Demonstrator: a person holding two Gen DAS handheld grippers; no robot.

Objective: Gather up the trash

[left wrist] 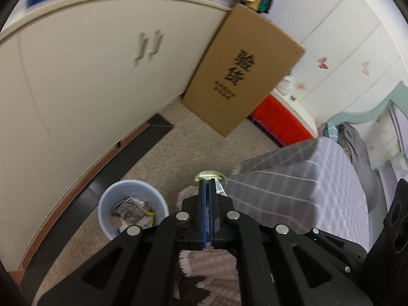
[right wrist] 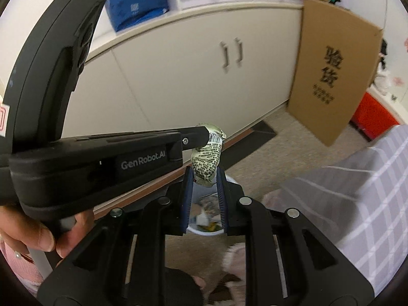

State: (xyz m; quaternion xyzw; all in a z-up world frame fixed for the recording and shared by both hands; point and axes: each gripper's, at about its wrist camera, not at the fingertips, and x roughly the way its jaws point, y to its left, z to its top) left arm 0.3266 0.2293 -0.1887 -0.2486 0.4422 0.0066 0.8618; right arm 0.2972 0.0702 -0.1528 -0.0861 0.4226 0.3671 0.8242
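Observation:
My left gripper (left wrist: 208, 181) is shut on a crumpled pale green wrapper (left wrist: 210, 175) with black print; it shows more fully in the right wrist view (right wrist: 207, 160), hanging from the left gripper's tip (right wrist: 201, 135). My right gripper (right wrist: 204, 178) is open, its blue-padded jaws on either side of the wrapper's lower end. A light blue trash bin (left wrist: 132, 207) with paper scraps inside stands on the floor below; in the right wrist view the bin (right wrist: 204, 232) lies right under the jaws.
A cream cabinet (left wrist: 89, 76) runs along the left. A cardboard box (left wrist: 242, 68) leans against it. A bed with grey checked cover (left wrist: 306, 186) is on the right, a red box (left wrist: 278, 117) behind. A pink rug (left wrist: 204, 262) lies underfoot.

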